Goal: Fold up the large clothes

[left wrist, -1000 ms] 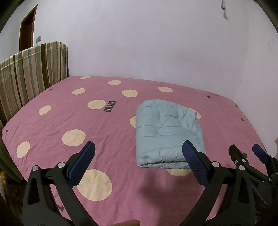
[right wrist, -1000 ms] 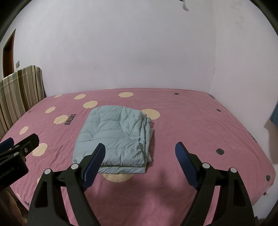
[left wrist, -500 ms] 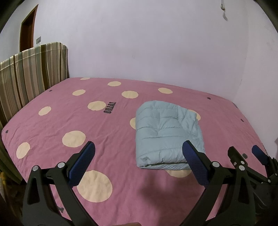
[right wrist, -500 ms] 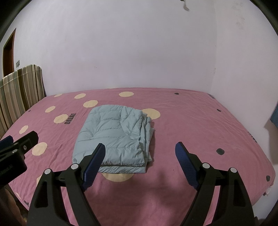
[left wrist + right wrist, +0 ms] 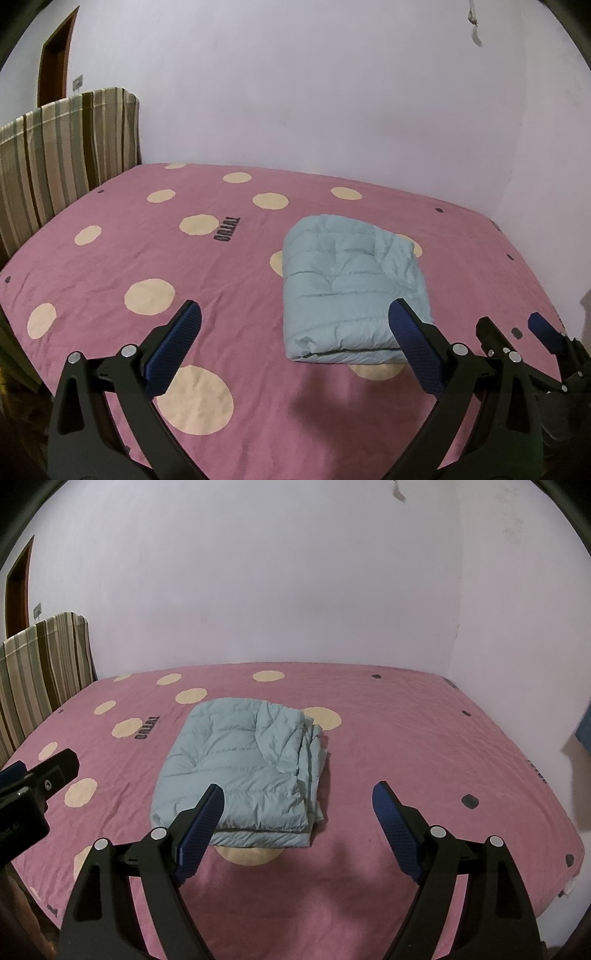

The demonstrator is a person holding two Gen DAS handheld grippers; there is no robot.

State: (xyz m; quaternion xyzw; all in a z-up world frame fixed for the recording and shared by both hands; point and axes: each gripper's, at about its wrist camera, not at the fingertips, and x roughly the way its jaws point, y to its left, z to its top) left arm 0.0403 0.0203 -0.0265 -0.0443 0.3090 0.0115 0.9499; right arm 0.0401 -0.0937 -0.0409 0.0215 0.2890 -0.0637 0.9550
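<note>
A light blue quilted jacket (image 5: 351,284) (image 5: 240,768) lies folded into a thick rectangle in the middle of a pink bed sheet with cream dots (image 5: 129,258) (image 5: 424,738). My left gripper (image 5: 295,314) hangs open above the sheet near the bed's front edge, the folded jacket just behind its right finger. My right gripper (image 5: 299,797) is open too, held back from the jacket's near edge, nothing between its blue pads (image 5: 395,830). Each gripper shows at the side of the other's view.
A striped headboard cover (image 5: 62,155) (image 5: 40,668) stands along the left side of the bed. Pale walls close in behind and to the right. A brown door frame (image 5: 55,55) sits at the far left. The bed's front edge drops off below the grippers.
</note>
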